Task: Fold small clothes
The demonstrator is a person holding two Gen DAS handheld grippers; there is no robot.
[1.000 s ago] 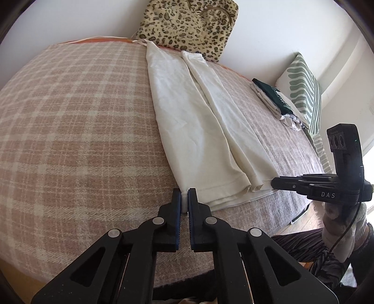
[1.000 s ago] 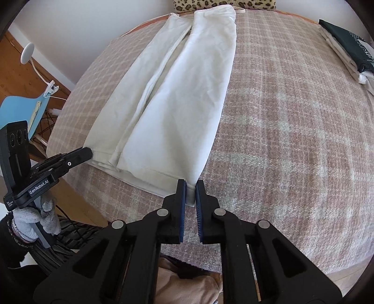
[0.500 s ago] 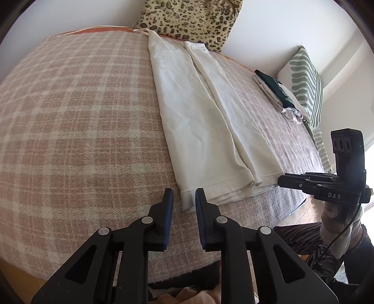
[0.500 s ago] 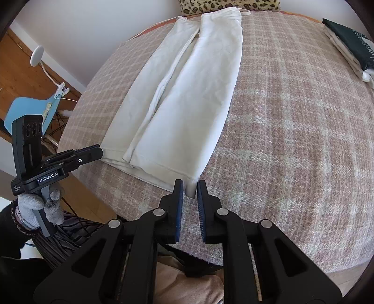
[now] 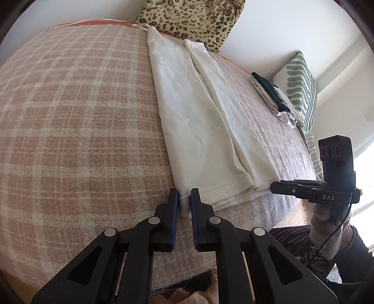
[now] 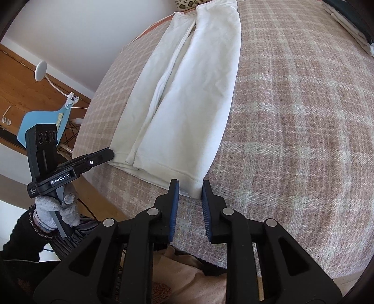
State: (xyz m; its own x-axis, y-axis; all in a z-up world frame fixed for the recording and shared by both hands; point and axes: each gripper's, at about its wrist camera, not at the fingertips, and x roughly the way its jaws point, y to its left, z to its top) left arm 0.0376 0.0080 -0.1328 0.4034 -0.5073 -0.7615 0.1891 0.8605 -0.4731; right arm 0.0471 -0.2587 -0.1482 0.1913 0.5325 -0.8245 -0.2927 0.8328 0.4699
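The cream trousers [image 5: 205,121] lie folded lengthwise on the plaid bed cover [image 5: 70,131], running away from both sets of jaws toward the leopard-print cushion [image 5: 191,21]. The left gripper [image 5: 184,198] has its jaws narrow, closing on the near hem corner between them. The right gripper [image 6: 190,189] straddles the other hem corner; its jaws have just been opening and stand slightly apart, pads off the cloth. Nothing lies between either gripper and the hem. Beyond the trousers the left view shows a stack of folded clothes [image 5: 273,95] and a green-striped pillow [image 5: 301,86]. Only the right view shows the blue chair [image 6: 44,121], white clip lamp [image 6: 42,72] and the gloved left hand [image 6: 56,208].
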